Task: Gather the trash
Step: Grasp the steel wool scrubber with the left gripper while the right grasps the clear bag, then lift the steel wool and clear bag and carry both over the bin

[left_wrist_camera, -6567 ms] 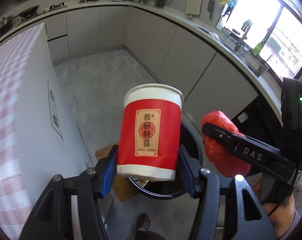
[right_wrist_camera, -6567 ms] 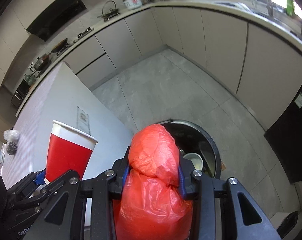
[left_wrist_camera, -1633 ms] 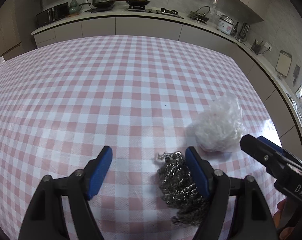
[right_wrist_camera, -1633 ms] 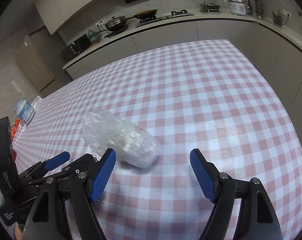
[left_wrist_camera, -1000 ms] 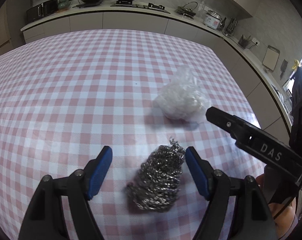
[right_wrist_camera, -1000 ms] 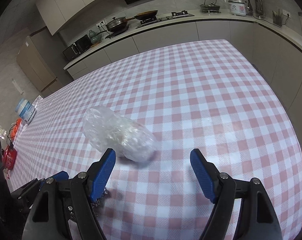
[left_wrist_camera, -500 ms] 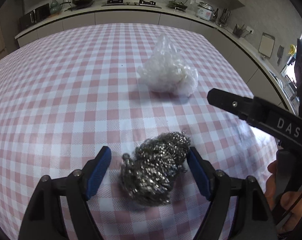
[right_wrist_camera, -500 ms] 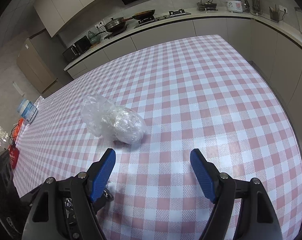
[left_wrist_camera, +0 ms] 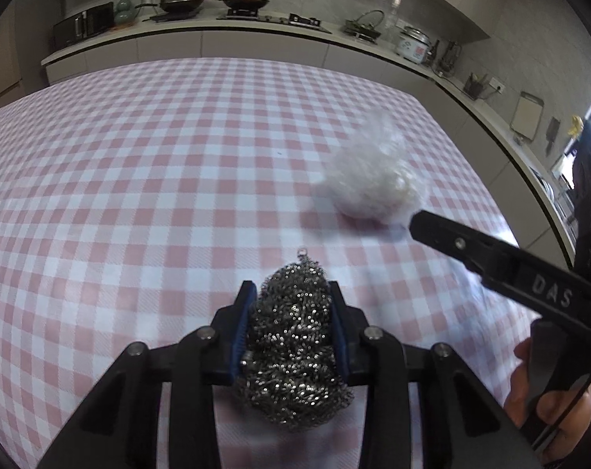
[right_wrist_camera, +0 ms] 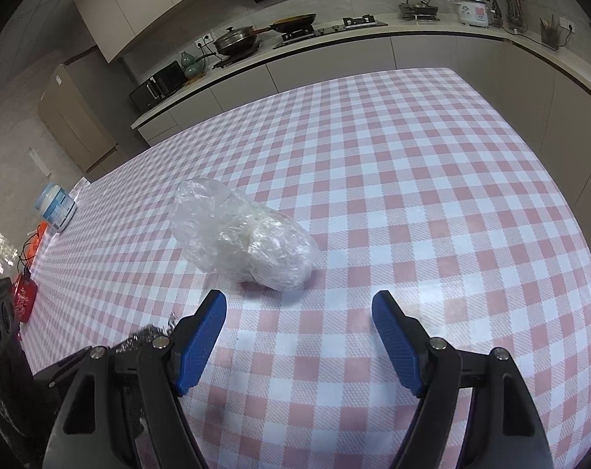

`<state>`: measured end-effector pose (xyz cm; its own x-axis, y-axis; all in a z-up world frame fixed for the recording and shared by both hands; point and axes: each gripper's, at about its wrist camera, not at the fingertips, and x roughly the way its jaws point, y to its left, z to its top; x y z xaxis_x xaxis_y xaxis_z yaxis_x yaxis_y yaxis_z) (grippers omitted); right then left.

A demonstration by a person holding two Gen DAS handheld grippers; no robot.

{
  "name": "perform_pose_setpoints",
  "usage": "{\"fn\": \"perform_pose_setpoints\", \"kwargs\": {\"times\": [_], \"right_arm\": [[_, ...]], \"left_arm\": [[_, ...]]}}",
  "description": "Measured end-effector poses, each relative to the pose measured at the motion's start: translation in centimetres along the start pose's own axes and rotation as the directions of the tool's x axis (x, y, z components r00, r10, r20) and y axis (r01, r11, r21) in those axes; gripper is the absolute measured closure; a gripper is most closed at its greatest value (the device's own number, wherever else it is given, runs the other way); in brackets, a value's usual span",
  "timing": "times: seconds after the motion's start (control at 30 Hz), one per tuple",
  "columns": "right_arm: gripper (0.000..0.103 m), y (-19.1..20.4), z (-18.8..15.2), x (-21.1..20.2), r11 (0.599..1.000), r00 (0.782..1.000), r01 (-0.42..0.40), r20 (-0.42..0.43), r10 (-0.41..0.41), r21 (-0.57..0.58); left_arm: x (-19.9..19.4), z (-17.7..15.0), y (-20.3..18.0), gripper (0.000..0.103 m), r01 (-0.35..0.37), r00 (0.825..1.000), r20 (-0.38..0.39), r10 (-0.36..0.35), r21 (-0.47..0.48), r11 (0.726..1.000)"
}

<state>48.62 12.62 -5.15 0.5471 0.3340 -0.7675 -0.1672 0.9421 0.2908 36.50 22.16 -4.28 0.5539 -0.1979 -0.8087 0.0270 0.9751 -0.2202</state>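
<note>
Tabletop (right_wrist_camera: 432, 179): checked cloth, open and bare across the far and right stretches. Bag (right_wrist_camera: 242, 236), crumpled clear plastic, lies just beyond the right claw (right_wrist_camera: 298, 312), left of its centre line; bare cloth between its wide-set fingers. Left claw (left_wrist_camera: 291, 308), packed with scourer (left_wrist_camera: 293, 348), sits close at near left. Jar (right_wrist_camera: 56, 206) at far left edge, well apart.
</note>
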Motion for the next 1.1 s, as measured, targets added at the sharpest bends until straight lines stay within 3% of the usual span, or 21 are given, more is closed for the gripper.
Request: {"fn": "perform_pose_setpoints", "kwargs": {"times": [0.17, 0.73, 0.77, 0.83, 1.1], "right_arm": [[0.024, 0.9, 0.7, 1.2, 1.0, 1.0, -0.003, -0.007, 0.003, -0.019], [0.024, 3.1, 3.7, 5.3, 0.999, 1.0, -0.004, -0.014, 0.003, -0.052], [0.029, 3.2, 3.8, 5.5, 0.999, 1.0, -0.003, -0.011, 0.002, -0.054], [0.047, 3.5, 3.8, 5.8, 0.998, 1.0, 0.0, -0.01, -0.001, -0.062], [0.053, 3.1, 3.3, 5.6, 0.998, 1.0, 0.007, -0.008, -0.007, -0.064]], "left_arm": [[0.7, 1.7, 2.1, 0.066, -0.021, 1.0, 0.017, 0.022, -0.039, 0.999], [2.6, 4.2, 2.0, 0.066, -0.01, 0.999, 0.032, 0.011, -0.024, 1.0], [2.6, 4.3, 2.1, 0.066, -0.01, 0.999, 0.032, 0.011, -0.023, 1.0], [2.8, 4.6, 1.9, 0.066, -0.012, 0.999, 0.032, 0.012, -0.02, 1.0], [2.7, 4.7, 1.8, 0.066, -0.007, 1.0, 0.029, 0.007, -0.032, 0.999]]}}
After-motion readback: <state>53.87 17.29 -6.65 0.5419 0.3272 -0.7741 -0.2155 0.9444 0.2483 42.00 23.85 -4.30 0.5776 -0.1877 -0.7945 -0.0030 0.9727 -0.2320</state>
